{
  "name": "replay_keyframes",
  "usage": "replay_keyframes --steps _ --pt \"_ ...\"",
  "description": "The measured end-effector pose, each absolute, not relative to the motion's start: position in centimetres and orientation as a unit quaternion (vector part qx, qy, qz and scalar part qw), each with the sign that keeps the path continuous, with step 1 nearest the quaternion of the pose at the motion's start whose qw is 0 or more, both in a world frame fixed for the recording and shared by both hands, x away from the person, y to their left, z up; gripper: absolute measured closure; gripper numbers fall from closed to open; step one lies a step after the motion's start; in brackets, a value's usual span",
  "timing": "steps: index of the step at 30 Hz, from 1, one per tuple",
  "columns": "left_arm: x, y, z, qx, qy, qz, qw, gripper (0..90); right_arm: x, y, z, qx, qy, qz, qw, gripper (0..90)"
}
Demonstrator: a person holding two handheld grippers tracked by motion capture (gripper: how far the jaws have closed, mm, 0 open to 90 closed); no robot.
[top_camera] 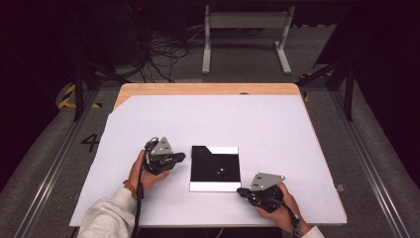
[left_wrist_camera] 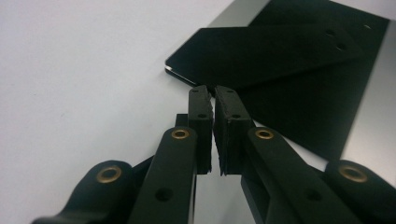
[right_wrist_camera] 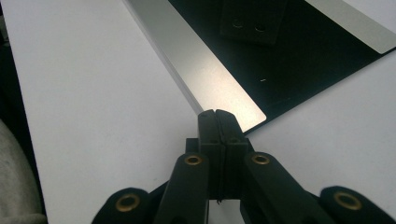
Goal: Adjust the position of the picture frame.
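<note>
A flat black square panel (top_camera: 214, 168) lies on the white sheet near the table's front, with a pale strip along its near edge and another at its far right corner. A black flap with two small holes (left_wrist_camera: 261, 51) lies across it. My left gripper (top_camera: 182, 157) rests on the sheet just left of the panel and points at its left edge. In the left gripper view its jaws (left_wrist_camera: 214, 91) stand almost together, with only a slit and nothing between them. My right gripper (top_camera: 240, 190) sits at the panel's near right corner. Its jaws (right_wrist_camera: 216, 114) are shut and empty, just short of the silver strip (right_wrist_camera: 205, 79).
A white sheet (top_camera: 257, 124) covers most of the wooden table (top_camera: 208, 89), whose front edge runs just under both hands. Beyond the table's far edge, cables (top_camera: 163, 54) and a white stand frame (top_camera: 245, 34) sit on the floor. Bare sheet stretches behind and beside the panel.
</note>
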State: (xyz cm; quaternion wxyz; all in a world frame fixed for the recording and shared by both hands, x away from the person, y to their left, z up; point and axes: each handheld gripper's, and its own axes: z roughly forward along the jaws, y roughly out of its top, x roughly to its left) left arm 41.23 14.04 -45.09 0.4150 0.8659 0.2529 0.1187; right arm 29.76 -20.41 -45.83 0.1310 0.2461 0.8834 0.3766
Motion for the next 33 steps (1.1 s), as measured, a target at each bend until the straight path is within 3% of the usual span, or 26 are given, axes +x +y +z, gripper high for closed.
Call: replay_keyframes --steps 10,23,33 --pt "45.6 11.4 -45.4 0.858 0.286 0.110 0.413 83.6 29.5 -20.4 -45.8 0.241 0.885 0.370 0.145 90.0" --pt "47.5 9.9 -46.2 0.871 0.293 0.110 0.379 81.7 29.5 -20.4 -45.8 0.241 0.885 0.371 0.147 90.0" --pt "47.5 10.2 -46.0 0.882 0.273 0.086 0.374 89.9 29.5 -20.5 -45.8 0.242 0.885 0.369 0.149 90.0"
